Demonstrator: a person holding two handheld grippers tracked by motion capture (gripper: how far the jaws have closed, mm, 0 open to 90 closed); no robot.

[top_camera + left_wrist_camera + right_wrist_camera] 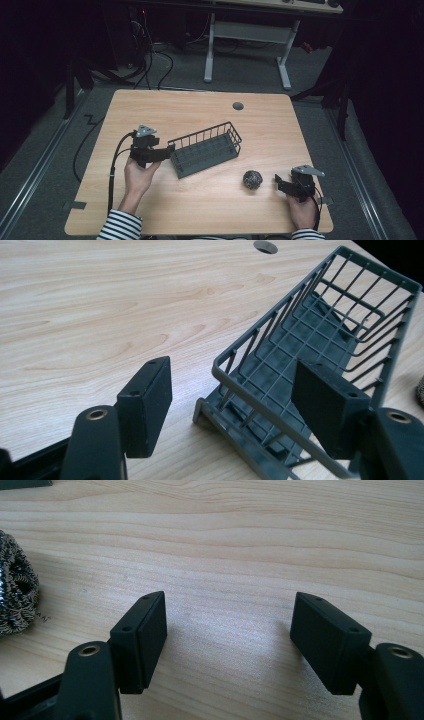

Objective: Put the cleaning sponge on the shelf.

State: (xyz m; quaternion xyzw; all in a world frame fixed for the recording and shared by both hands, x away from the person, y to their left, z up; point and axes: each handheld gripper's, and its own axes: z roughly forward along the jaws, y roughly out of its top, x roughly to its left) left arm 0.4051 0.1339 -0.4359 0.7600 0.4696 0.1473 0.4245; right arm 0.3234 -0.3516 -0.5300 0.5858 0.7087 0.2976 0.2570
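Observation:
A grey wire basket (205,150) lies tilted on the wooden table (165,110), left of centre. My left gripper (167,152) is at its left end, open. In the left gripper view the basket's (320,330) end wall and corner stand between the jaws of this gripper (232,375): one pad is outside on the table side, the other over the basket's inside, and neither presses on the wire. A steel-wool scourer ball (252,179) sits right of centre. My right gripper (279,183) rests just right of it, open over bare wood (227,610). The scourer (15,600) is beyond its left jaw.
A round cable hole (238,106) sits in the table near the far edge. Each gripper trails a black cable off the near edge. Beyond the table stand a white desk frame (210,50) and loose cables on a grey floor.

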